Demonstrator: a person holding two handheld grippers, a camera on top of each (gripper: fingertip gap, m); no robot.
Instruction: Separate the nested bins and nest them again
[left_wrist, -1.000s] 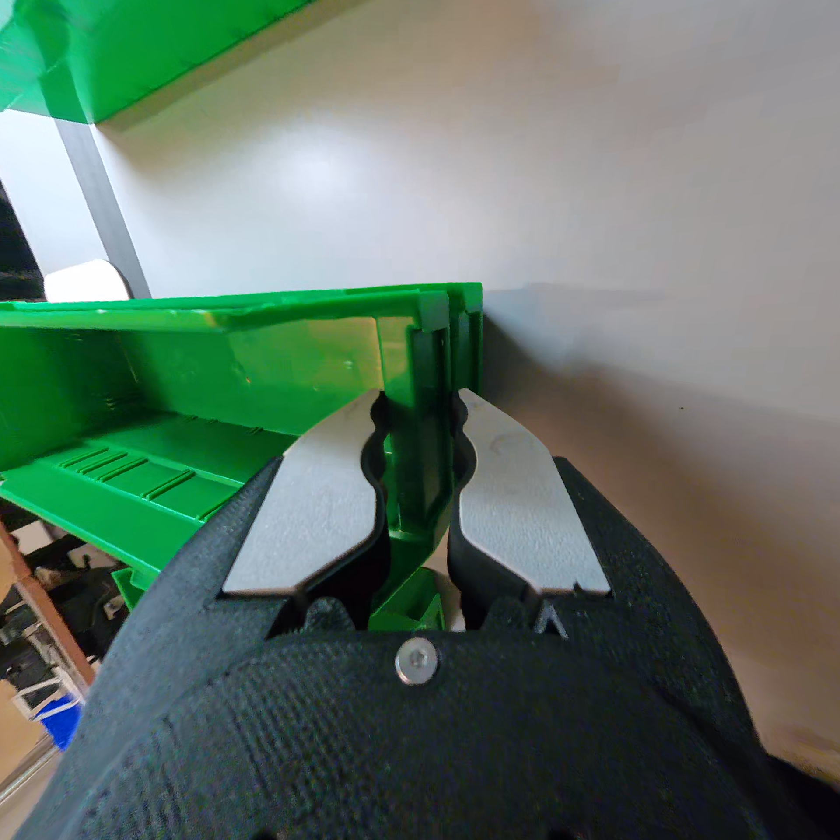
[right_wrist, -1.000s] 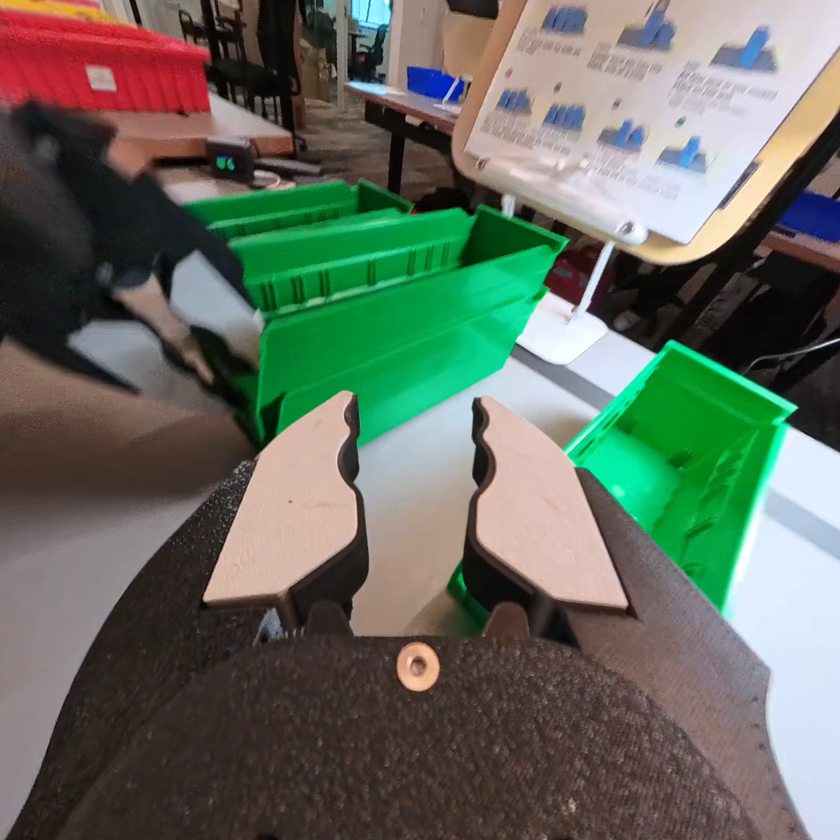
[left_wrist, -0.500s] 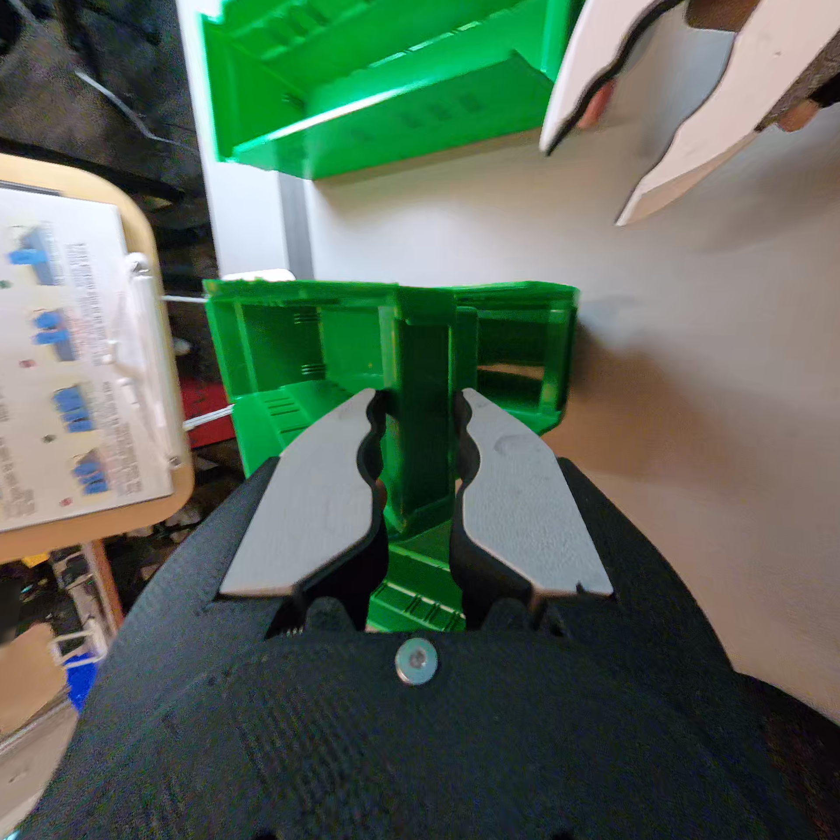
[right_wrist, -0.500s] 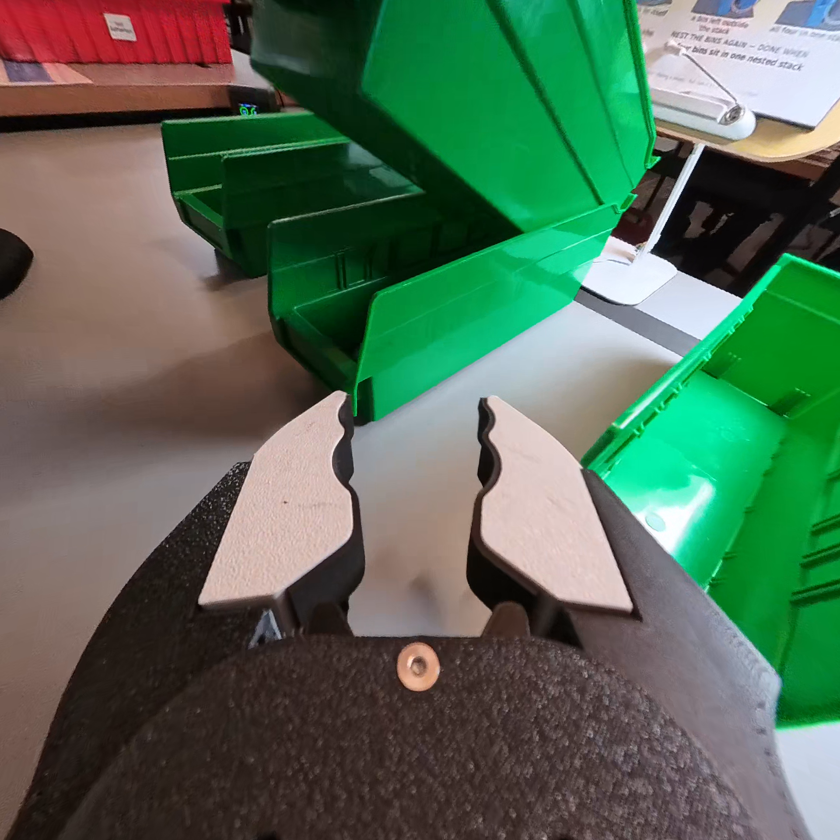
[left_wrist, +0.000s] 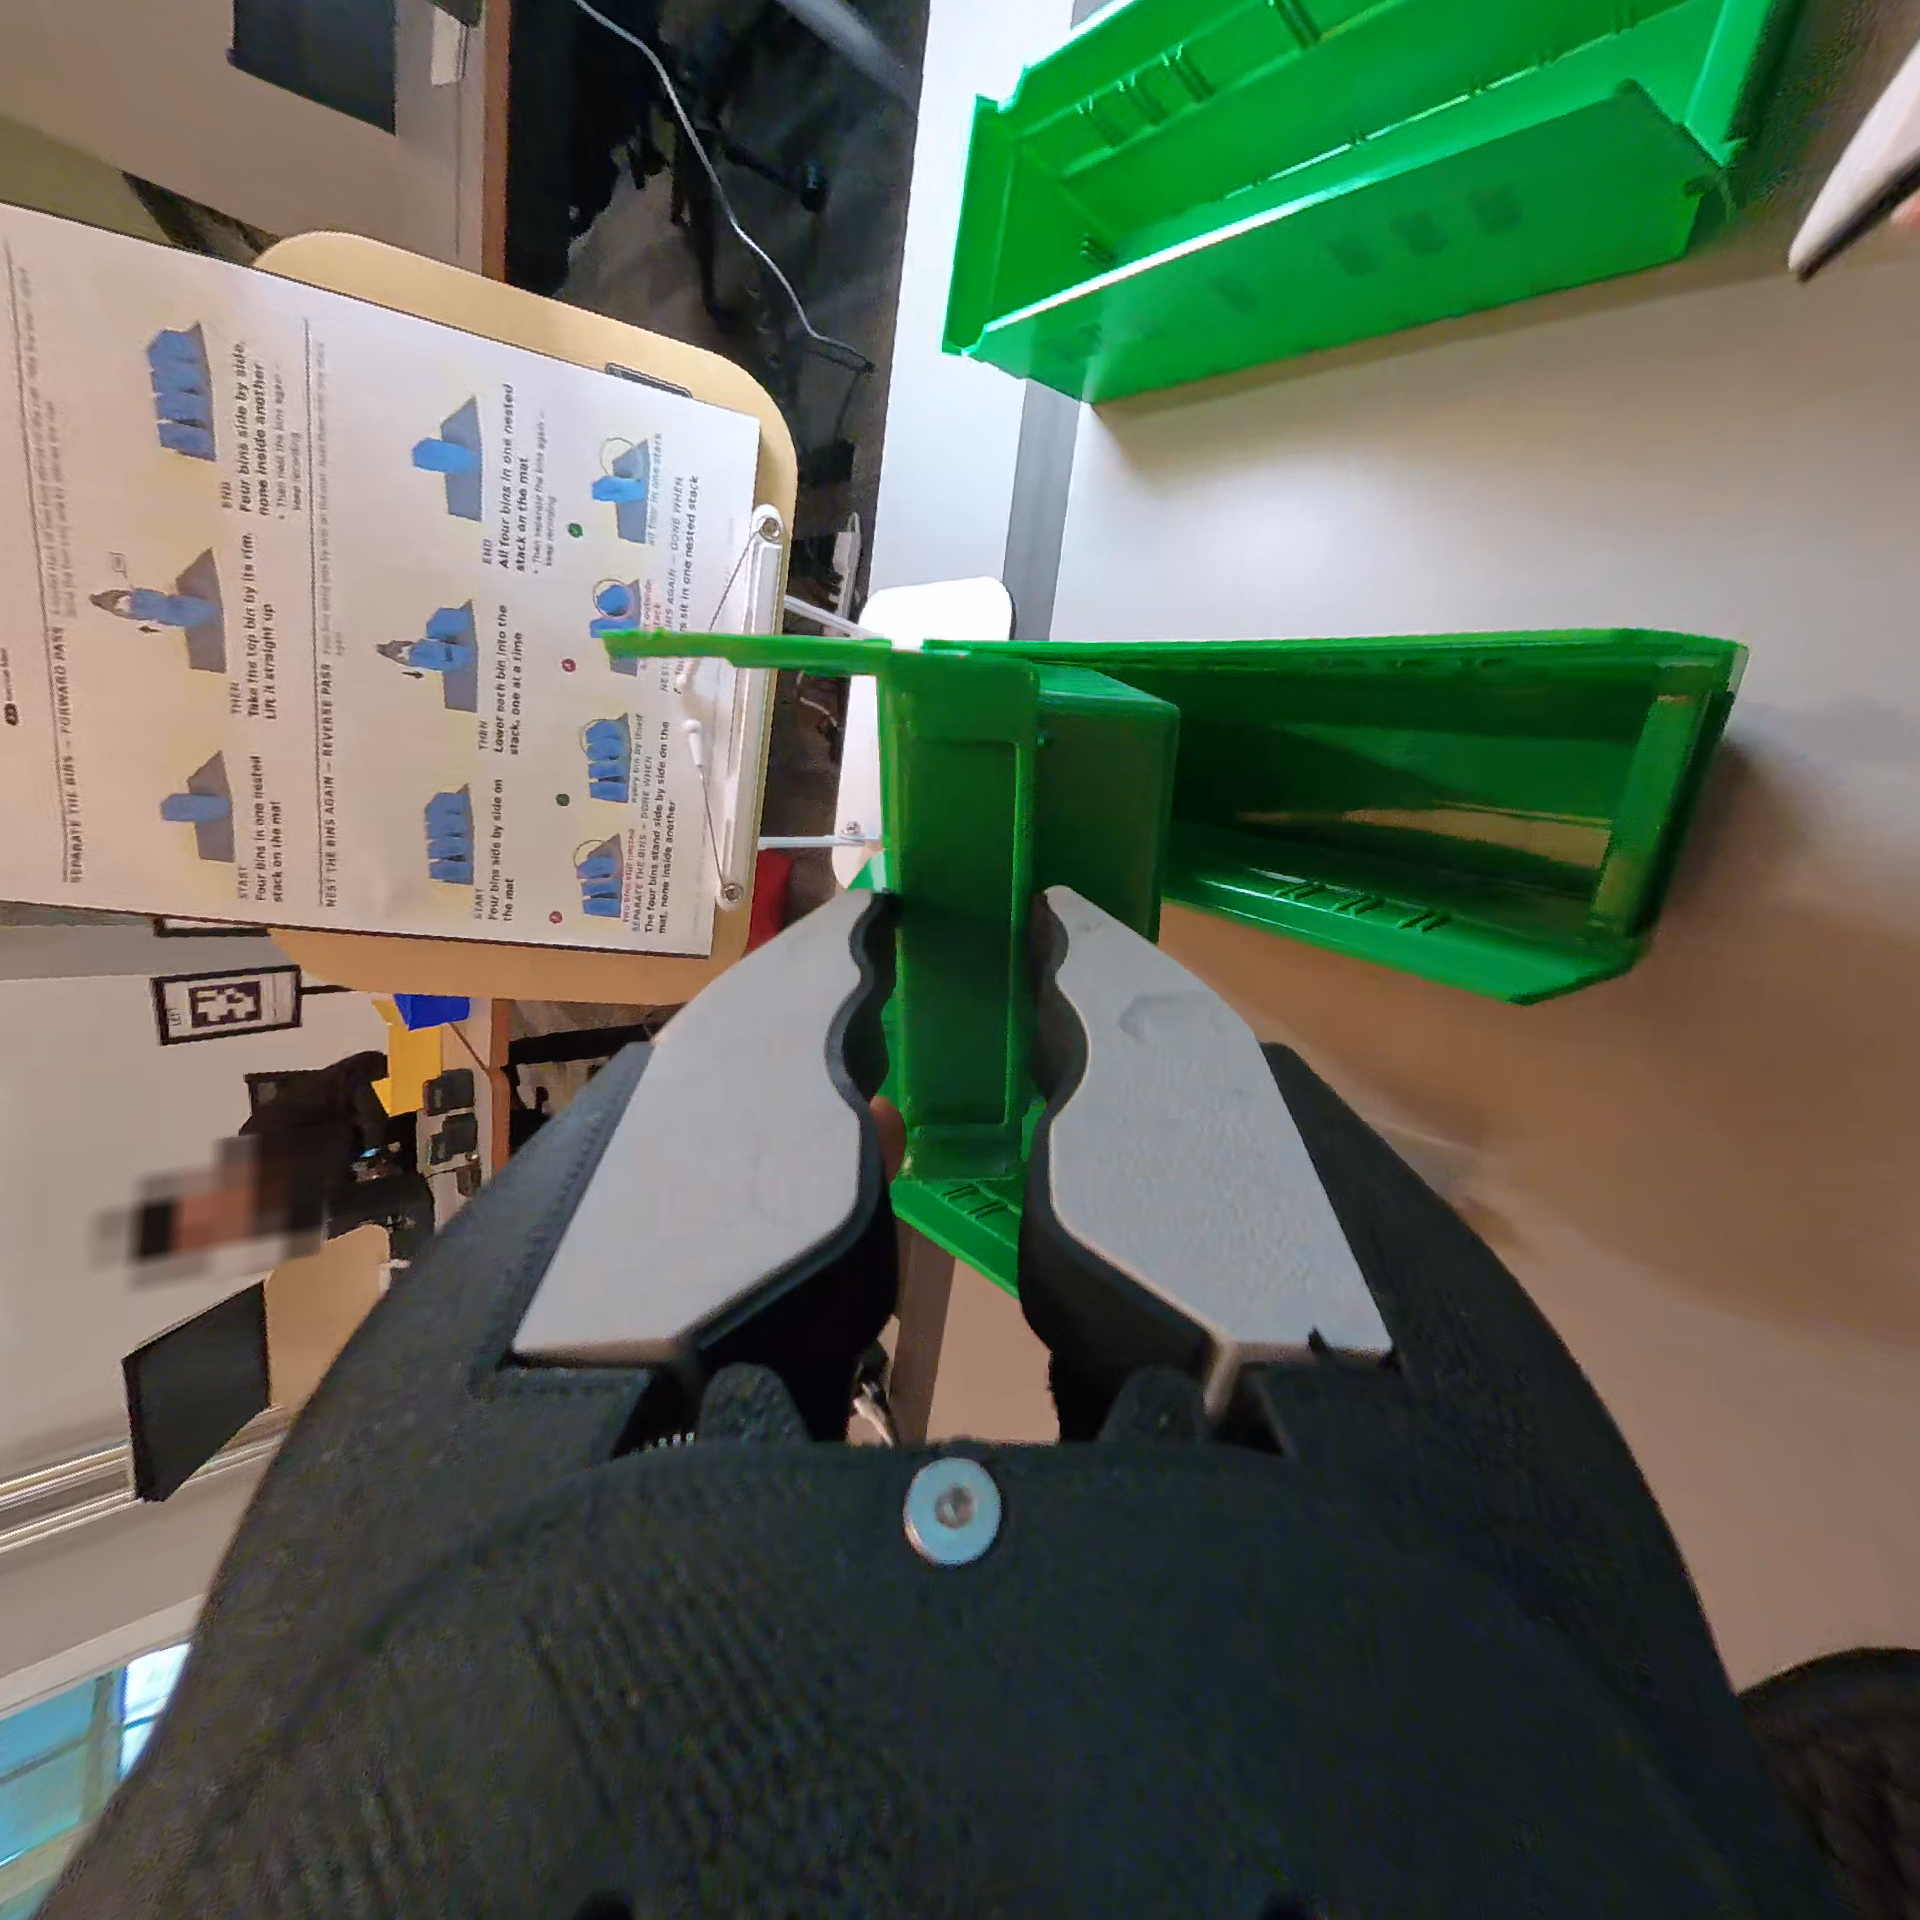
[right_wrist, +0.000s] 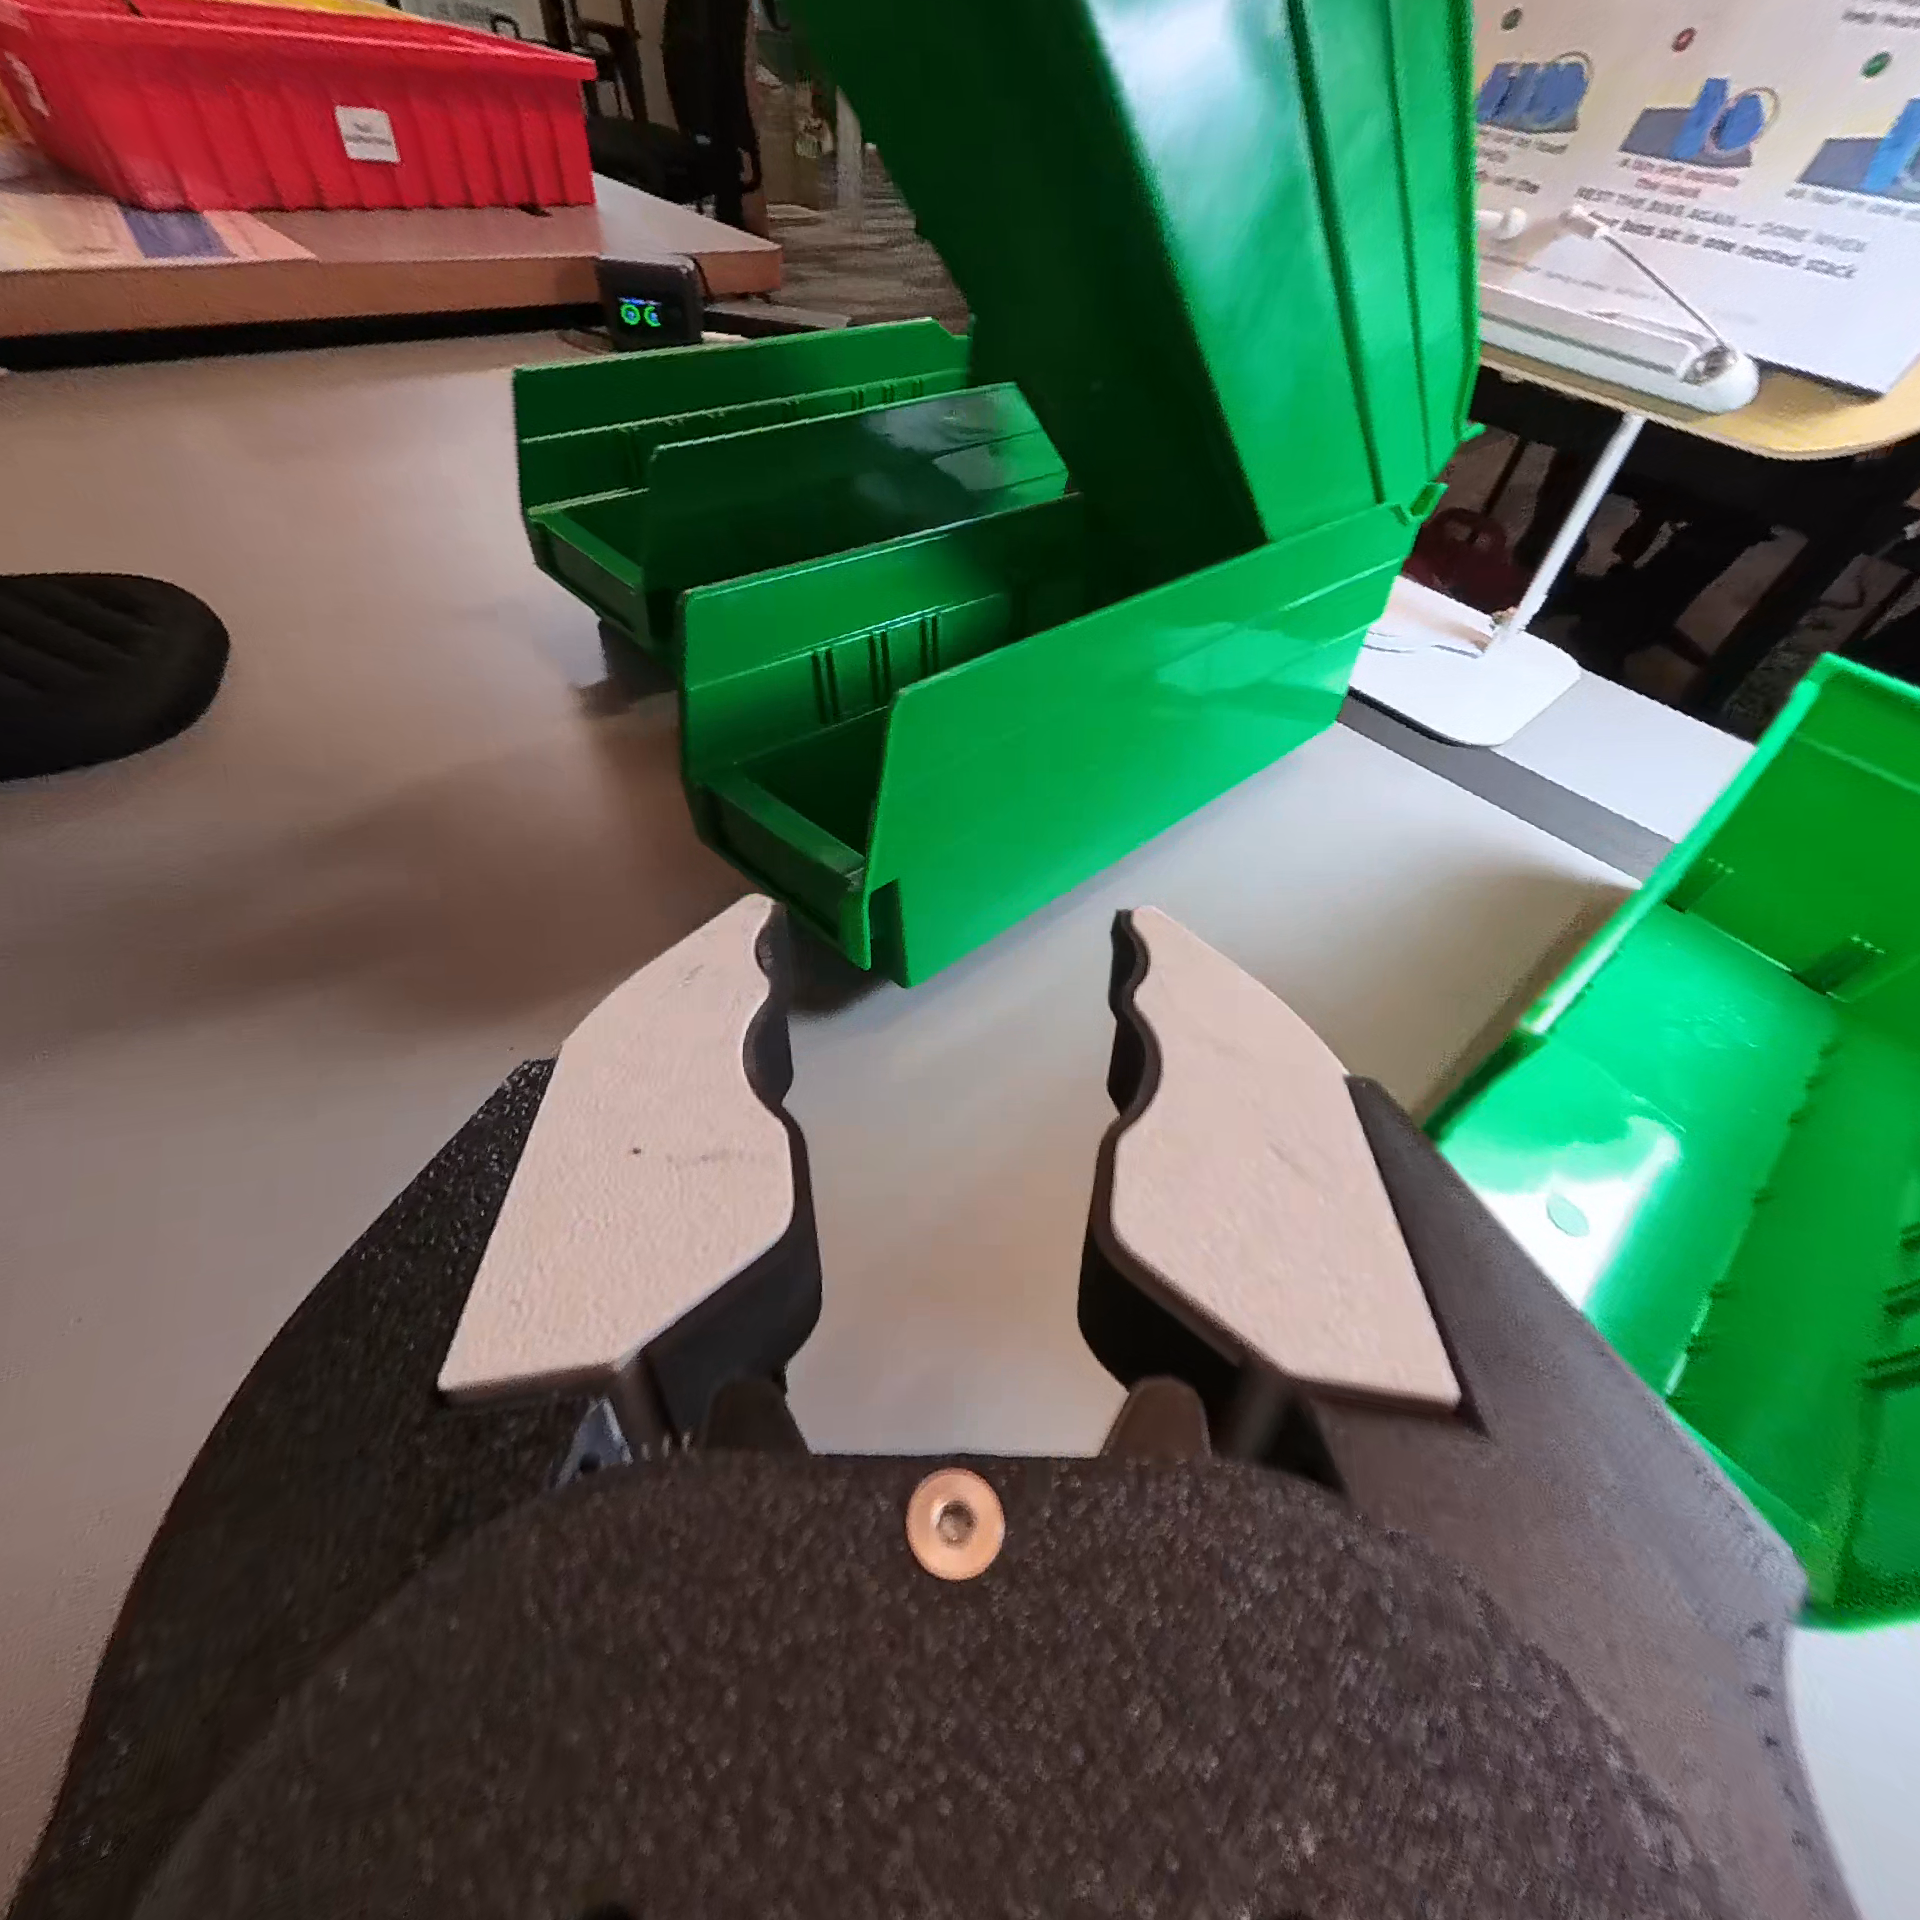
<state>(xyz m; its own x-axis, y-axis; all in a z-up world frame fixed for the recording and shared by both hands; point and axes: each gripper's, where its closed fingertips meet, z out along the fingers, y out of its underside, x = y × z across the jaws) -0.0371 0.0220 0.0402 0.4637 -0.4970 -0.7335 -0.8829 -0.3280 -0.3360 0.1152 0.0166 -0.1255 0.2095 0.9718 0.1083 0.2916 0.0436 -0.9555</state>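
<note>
My left gripper (left_wrist: 961, 914) is shut on the end wall of a green bin (left_wrist: 956, 810). In the right wrist view this bin (right_wrist: 1195, 260) is tilted steeply, with its raised end up and its lower end inside a second green bin (right_wrist: 1091, 748) on the grey table (right_wrist: 312, 935). A third green bin (right_wrist: 748, 447) stands behind them. A fourth green bin (right_wrist: 1714, 1195) lies on its side at the right and also shows in the left wrist view (left_wrist: 1351, 208). My right gripper (right_wrist: 945, 925) is open and empty, low over the table in front of the second bin.
An instruction board on a white stand (right_wrist: 1475, 665) is behind the bins; it also shows in the left wrist view (left_wrist: 364, 623). A red crate (right_wrist: 291, 114) and a small black device (right_wrist: 649, 307) sit on a far table. A black pad (right_wrist: 94, 665) lies at the left. Tip to tip, the grippers are about 25 centimeters apart.
My left gripper has swung the held bin's end up, so the bin went from lying nested to steeply tilted. My right gripper stays open and has shifted slightly toward the bins.
</note>
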